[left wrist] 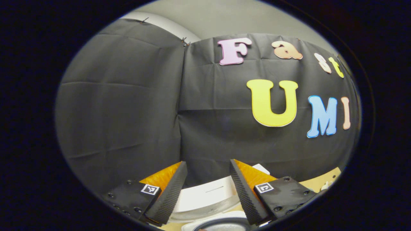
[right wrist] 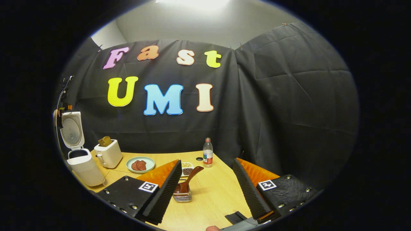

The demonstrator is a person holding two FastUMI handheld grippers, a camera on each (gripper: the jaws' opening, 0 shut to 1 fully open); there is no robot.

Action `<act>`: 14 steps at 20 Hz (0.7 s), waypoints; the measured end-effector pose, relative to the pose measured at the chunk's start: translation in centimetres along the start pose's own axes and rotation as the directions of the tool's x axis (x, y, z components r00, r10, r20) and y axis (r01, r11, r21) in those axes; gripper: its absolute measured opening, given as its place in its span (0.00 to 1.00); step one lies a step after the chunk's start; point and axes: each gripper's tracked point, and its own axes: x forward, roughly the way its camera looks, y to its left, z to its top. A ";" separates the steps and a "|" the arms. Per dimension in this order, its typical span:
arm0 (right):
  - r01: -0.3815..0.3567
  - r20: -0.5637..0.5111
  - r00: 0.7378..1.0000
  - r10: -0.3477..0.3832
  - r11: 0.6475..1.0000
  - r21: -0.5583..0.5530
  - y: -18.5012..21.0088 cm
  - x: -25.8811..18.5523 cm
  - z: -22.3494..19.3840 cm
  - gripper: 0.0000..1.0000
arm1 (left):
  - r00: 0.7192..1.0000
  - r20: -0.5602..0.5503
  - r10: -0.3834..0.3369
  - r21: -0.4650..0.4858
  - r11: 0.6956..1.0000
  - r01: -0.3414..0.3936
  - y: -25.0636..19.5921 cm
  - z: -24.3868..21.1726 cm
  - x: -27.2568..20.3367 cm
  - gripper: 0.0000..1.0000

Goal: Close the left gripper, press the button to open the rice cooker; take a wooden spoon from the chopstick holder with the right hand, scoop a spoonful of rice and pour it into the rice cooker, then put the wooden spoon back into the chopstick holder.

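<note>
Left gripper (left wrist: 207,179): fingers spread wide apart, holding nothing and touching nothing; between them, lower down, sits the white rice cooker (left wrist: 205,197), seen from above.

Right gripper (right wrist: 205,179): fingers released, wide apart, empty, poised above the tabletop (right wrist: 212,192).

Wooden spoon (right wrist: 188,181): standing tilted in the chopstick holder (right wrist: 182,195), just beside the right gripper's left finger, not touching it as far as can be told.

Rice cooker, right gripper view (right wrist: 82,163): at the tabletop's far left edge, lid (right wrist: 72,130) raised upright.

Other items: white toaster (right wrist: 108,154) with bread beside the cooker; plate (right wrist: 140,164) carrying dark slices; small dish of grains (right wrist: 187,166) behind the spoon; bottle (right wrist: 208,153) upright near the back wall.
</note>
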 end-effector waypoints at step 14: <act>-0.106 0.013 0.994 0.106 0.994 0.030 1.0 1.3 1.4 0.97 | 0.999 -0.036 -0.041 0.019 0.999 0.041 -3.1 -2.0 -4.2 0.96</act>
